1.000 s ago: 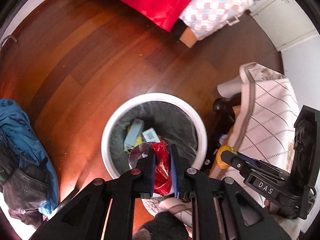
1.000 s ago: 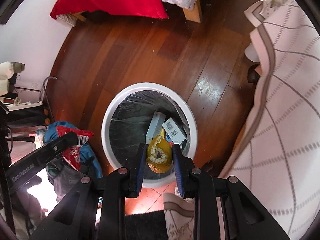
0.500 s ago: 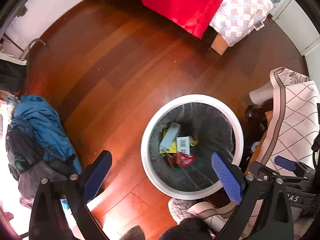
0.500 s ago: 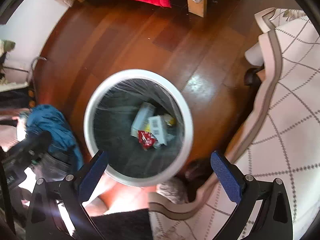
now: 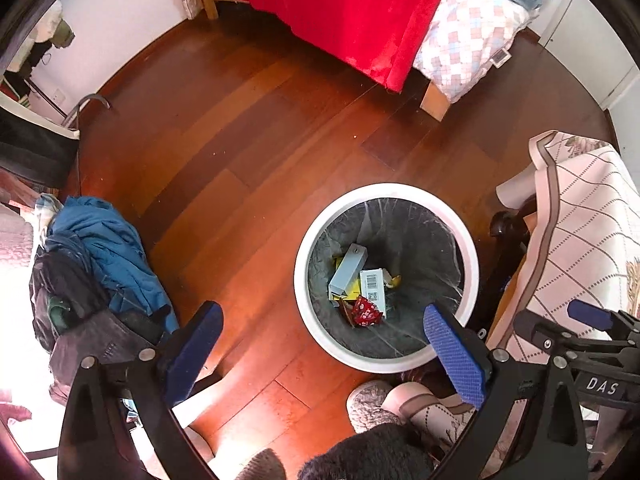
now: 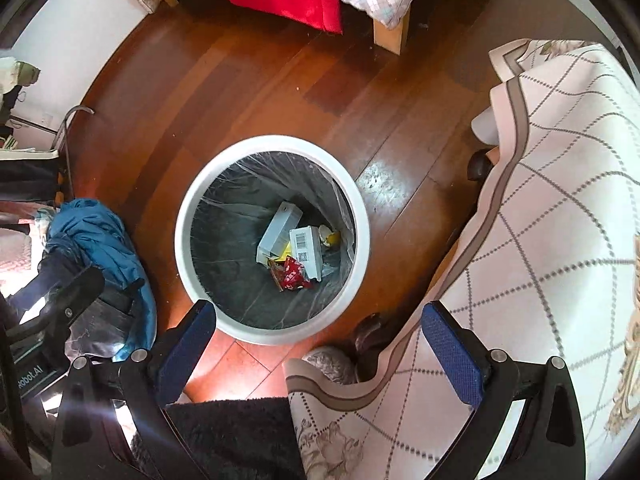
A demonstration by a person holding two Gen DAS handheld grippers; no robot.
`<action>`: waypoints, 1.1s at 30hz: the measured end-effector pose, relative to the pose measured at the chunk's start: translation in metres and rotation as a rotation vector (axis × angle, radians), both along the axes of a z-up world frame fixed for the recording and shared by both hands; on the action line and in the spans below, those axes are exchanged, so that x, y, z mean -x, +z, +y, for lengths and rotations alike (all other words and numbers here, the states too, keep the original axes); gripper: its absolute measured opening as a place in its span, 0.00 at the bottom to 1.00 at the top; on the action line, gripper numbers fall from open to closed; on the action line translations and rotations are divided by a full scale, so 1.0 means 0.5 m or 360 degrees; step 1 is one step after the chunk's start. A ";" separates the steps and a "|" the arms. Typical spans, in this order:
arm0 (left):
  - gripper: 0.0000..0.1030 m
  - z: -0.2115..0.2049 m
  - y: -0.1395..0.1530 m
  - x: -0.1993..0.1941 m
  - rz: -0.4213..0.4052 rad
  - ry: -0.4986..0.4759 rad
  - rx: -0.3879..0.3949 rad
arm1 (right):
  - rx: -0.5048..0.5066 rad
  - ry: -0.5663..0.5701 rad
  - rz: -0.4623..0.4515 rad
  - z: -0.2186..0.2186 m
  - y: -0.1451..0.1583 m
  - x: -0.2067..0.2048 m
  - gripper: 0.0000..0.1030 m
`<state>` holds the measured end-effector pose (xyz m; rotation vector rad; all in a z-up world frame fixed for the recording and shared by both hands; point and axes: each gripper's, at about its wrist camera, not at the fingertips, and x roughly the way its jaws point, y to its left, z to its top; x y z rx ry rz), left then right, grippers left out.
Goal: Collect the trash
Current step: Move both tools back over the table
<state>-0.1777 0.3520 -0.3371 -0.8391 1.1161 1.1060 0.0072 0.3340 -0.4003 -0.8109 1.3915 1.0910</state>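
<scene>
Here the wooden floor (image 5: 248, 168) fills mid-frame, a bed (image 5: 360, 12) with red cover at the top, blue clothes (image 5: 108, 248) heaped at left. Both the left tool (image 5: 320, 344) and right tool (image 6: 320, 344) are spread wide, empty. The trash (image 6: 294, 240) lies inside the white bin (image 6: 192, 208), centre-frame.

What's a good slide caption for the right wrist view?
Open right gripper above the white trash bin, red snack wrapper and boxes inside.
</scene>
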 end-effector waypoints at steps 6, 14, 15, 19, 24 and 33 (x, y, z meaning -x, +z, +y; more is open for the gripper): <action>1.00 -0.044 0.061 -0.002 -0.0024 -0.0022 -0.0095 | -0.0109 -0.0016 -0.0006 -0.045 0.074 0.001 1.00; 1.00 -0.123 0.175 -0.005 -0.0068 -0.0049 -0.0279 | -0.0328 -0.0059 0.0000 -0.131 0.205 -0.007 1.00; 1.00 -0.137 0.196 -0.008 -0.0074 -0.0058 -0.0311 | -0.0357 -0.0065 0.0010 -0.142 0.219 -0.008 1.00; 1.00 -0.177 0.254 -0.027 -0.0072 -0.0088 -0.0407 | -0.0488 -0.0111 0.0062 -0.197 0.284 -0.022 1.00; 1.00 -0.236 0.316 -0.100 -0.0090 -0.0161 -0.0543 | -0.0640 -0.0246 0.0142 -0.288 0.359 -0.085 1.00; 1.00 -0.337 0.250 -0.458 -0.0207 -0.0454 -0.0393 | -0.0529 -0.0531 -0.0065 -0.491 0.398 -0.344 1.00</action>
